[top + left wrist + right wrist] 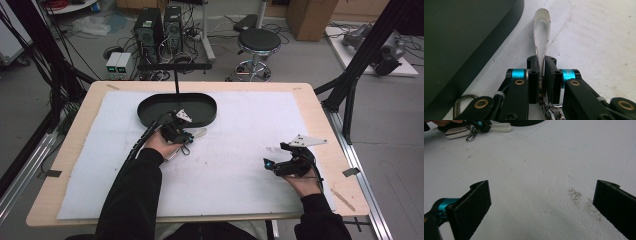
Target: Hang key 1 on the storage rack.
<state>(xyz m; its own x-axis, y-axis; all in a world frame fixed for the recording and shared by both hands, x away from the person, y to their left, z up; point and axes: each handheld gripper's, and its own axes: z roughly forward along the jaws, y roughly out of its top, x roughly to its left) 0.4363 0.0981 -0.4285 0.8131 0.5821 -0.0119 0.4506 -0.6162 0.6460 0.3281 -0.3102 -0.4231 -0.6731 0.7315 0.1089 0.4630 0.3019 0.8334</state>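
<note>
Right gripper: nearest the person, resting low over the white foam sheet, well apart from the work. Its jaws stand wide, with bare sheet and a scatter of dark specks between them; it grips nothing. It looks parked, kept out of the other hand's way.

Left gripper: in the left gripper view the jaws are brought together on the strap of a key ring, the pads pressing the looped band near its base. Holding the strap rather than the metal seems sensible: the flat band fits between flat pads.

Strap: a pale looped band, lying flat on the sheet and pointing away from the jaws, just beside the rim of the tray.

Key ring hardware: a small chain and clasp hang below the jaws; in the right gripper view a silver fob and carabiner lie on the sheet by the left hand.

Tray: dark, oval, shallow, beyond the left gripper on the far part of the sheet; probably the key ring's destination.

In the way: only the tray's raised rim, which the key ring must be lifted over; the dangling fob could catch on it.

Far: stool, computer towers and cables on the floor past the table.
</note>
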